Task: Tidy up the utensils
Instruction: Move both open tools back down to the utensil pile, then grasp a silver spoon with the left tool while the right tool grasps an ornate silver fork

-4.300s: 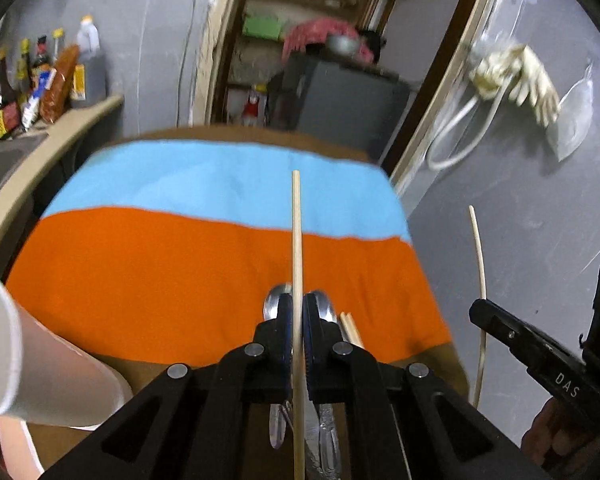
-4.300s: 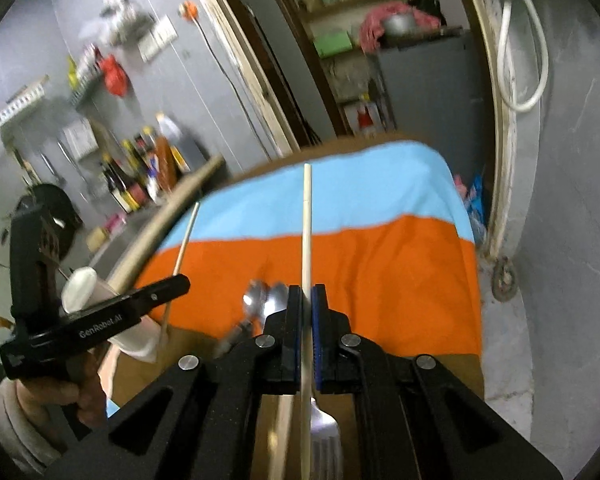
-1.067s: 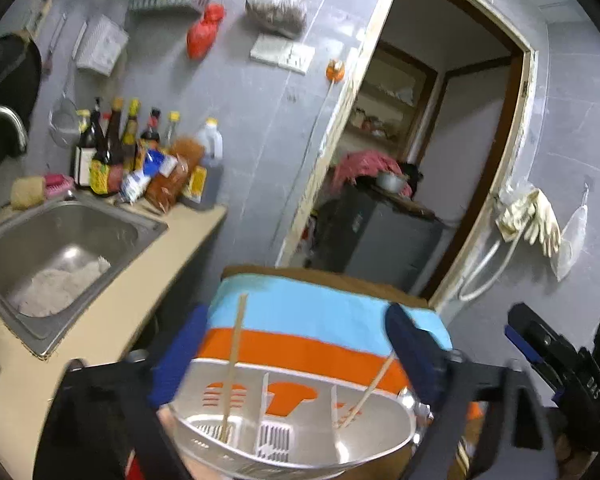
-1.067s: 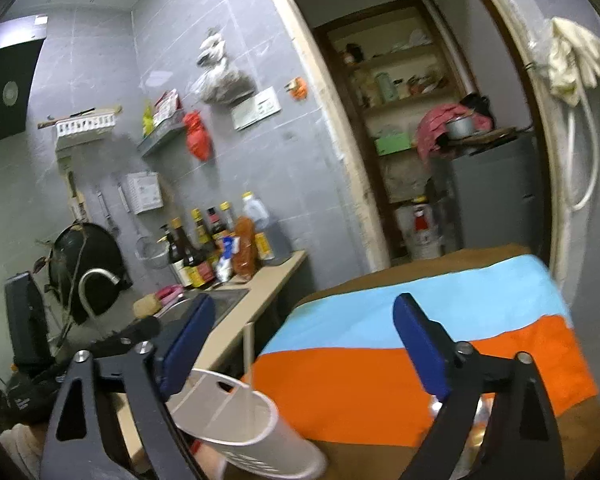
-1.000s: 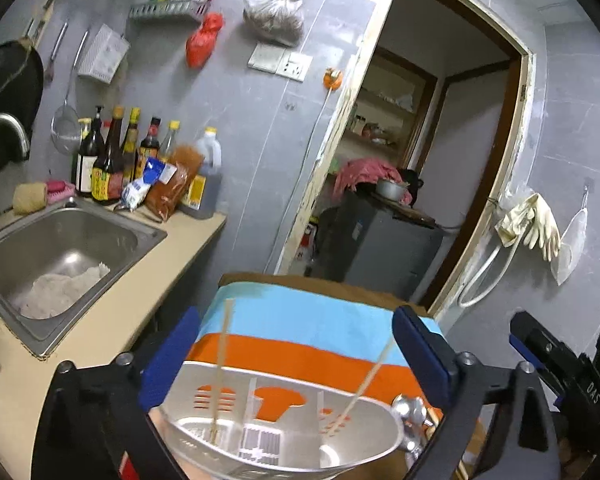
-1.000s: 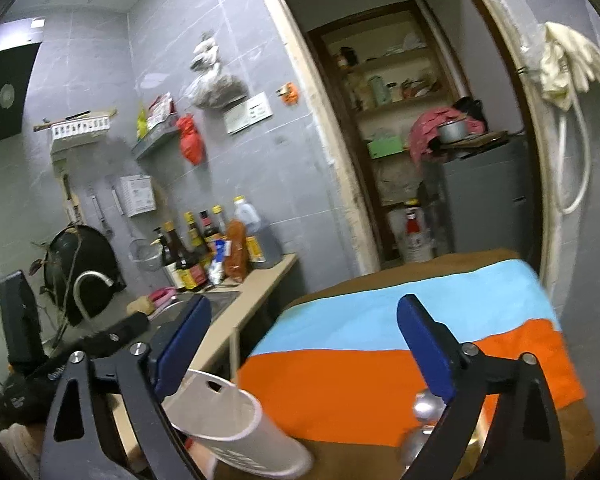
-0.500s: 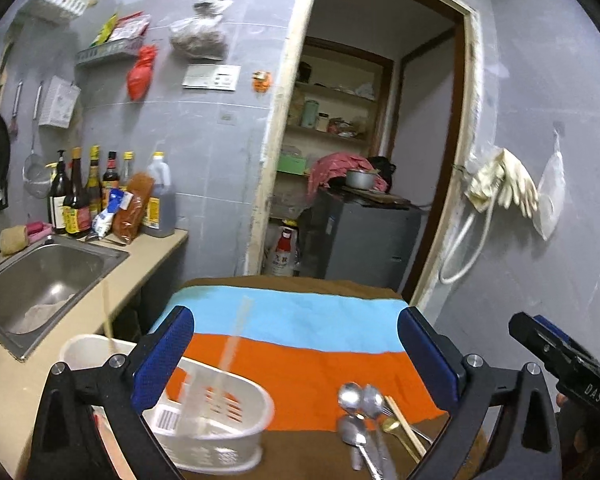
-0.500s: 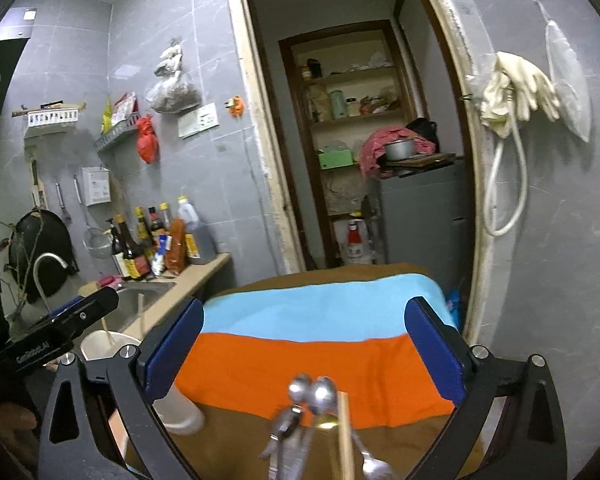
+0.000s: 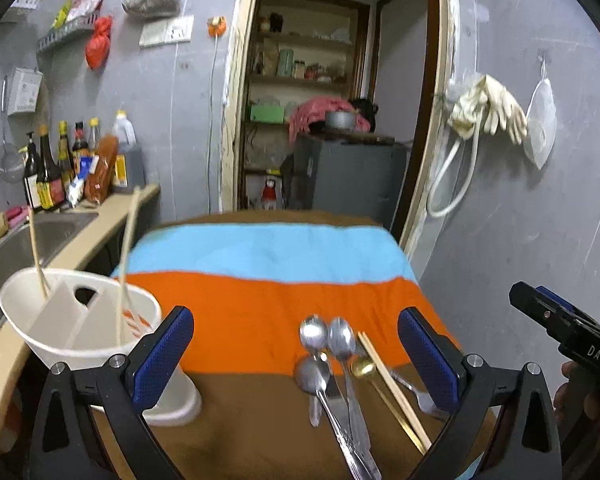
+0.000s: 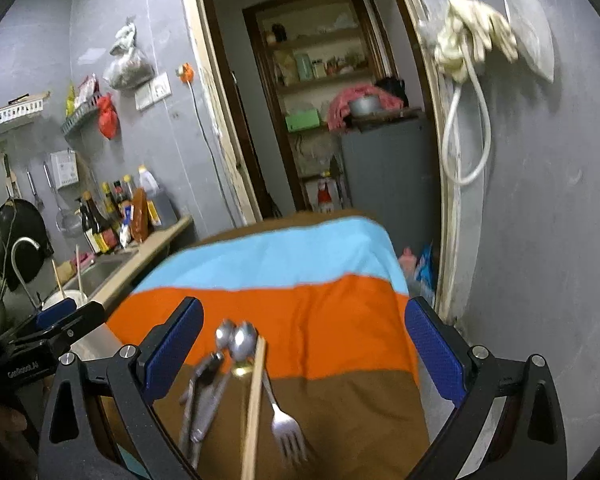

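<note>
A white utensil holder [image 9: 72, 324] stands at the table's left front and holds two wooden chopsticks [image 9: 126, 256]. Several metal spoons [image 9: 323, 344], a gold spoon [image 9: 363, 368], a fork [image 10: 286, 432] and a pair of chopsticks [image 9: 391, 384] lie in a pile on the brown and orange cloth [image 9: 268, 300]. My left gripper [image 9: 296, 352] is open and empty above the pile. My right gripper [image 10: 303, 344] is open and empty above the same pile [image 10: 236, 344]. The holder's rim shows at the left of the right wrist view [image 10: 66, 294].
A counter with a steel sink [image 9: 28, 240] and sauce bottles [image 9: 60, 168] runs along the left. A doorway with shelves and a grey cabinet [image 9: 347, 176] lies behind the table. Gloves and a hose [image 9: 483, 108] hang on the right wall.
Both grippers, earlier each shut on a chopstick, are now open; the two chopsticks stand in the holder. Both views have drawn back and dropped toward the utensil pile.
</note>
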`<state>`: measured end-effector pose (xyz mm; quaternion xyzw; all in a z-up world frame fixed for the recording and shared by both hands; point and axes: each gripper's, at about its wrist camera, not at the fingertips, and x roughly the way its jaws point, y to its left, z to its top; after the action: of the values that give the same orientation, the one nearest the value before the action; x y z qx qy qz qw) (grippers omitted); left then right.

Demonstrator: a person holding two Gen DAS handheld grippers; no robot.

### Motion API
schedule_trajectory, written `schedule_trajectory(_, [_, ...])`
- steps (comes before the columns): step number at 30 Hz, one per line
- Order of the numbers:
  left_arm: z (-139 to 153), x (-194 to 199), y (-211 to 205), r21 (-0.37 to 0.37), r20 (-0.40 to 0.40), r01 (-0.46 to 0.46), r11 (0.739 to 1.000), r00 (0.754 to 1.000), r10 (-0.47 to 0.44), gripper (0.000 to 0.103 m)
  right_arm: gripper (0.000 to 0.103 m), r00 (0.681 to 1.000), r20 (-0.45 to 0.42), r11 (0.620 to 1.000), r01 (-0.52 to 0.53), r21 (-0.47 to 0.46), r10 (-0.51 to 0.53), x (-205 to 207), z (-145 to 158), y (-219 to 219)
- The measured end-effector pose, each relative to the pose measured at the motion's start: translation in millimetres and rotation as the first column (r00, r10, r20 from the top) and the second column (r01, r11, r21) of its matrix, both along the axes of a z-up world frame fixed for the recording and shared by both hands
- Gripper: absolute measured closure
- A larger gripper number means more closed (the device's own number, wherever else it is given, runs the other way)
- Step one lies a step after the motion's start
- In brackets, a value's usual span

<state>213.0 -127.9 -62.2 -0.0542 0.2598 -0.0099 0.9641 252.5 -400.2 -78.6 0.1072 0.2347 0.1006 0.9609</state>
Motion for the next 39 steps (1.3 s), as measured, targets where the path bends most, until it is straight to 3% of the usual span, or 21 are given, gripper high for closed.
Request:
schedule_trajectory(7, [-36.8, 9.1, -8.6, -0.026, -0.113, 0.008, 1.000, 0.994, -0.011, 0.001, 0.005, 0.990, -0.124, 0.998, -0.060, 0.010, 0.061, 22.2, -45.8, -3.6])
schedule_trajectory(11, [-55.7, 12.9, -6.1, -0.067, -0.172, -0.004, 0.998, 0.985, -0.007, 0.003, 0.017, 0.972, -0.200, 0.991, -0.130, -0.018, 0.124, 33.0, -67.3, 7.1])
schedule_trajectory(14, [-67.3, 15.0, -4.7, -0.072, -0.215, -0.021, 0.997, 0.977, 0.005, 0.013, 0.030, 0.958, -0.237, 0.984, -0.175, -0.034, 0.162, 37.8, -78.3, 15.6])
schedule_trajectory(18, [-79.9, 18.5, -3.1, -0.096, -0.263, -0.024, 0.995, 0.965, -0.002, 0.027, 0.037, 0.942, -0.269, 0.977, -0.213, -0.018, 0.201, 42.6, -90.2, 23.7])
schedule_trajectory(25, [-97.2, 33.6, -4.2, -0.165, -0.346, -0.017, 0.986, 0.937, -0.042, 0.054, 0.060, 0.911, -0.315, 0.959, -0.284, -0.010, 0.266, 52.4, -103.5, 36.2])
schedule_trajectory(29, [-101.8, 41.1, -4.5, -0.221, -0.367, -0.011, 0.975, 0.927, -0.073, 0.058, 0.065, 0.889, -0.342, 0.941, -0.337, -0.037, 0.305, 55.6, -107.7, 46.5])
schedule_trajectory(33, [-107.1, 48.2, -8.5, -0.211, -0.400, -0.011, 0.977, 0.913, -0.075, 0.067, 0.069, 0.869, -0.383, 0.919, -0.379, -0.107, 0.314, 56.1, -113.1, 60.4])
schedule_trajectory(39, [-107.8, 58.9, -14.4, -0.176, -0.429, 0.009, 0.984, 0.899, -0.085, 0.068, 0.070, 0.868, -0.401, 0.923, -0.366, -0.121, 0.292, 58.5, -112.5, 62.8])
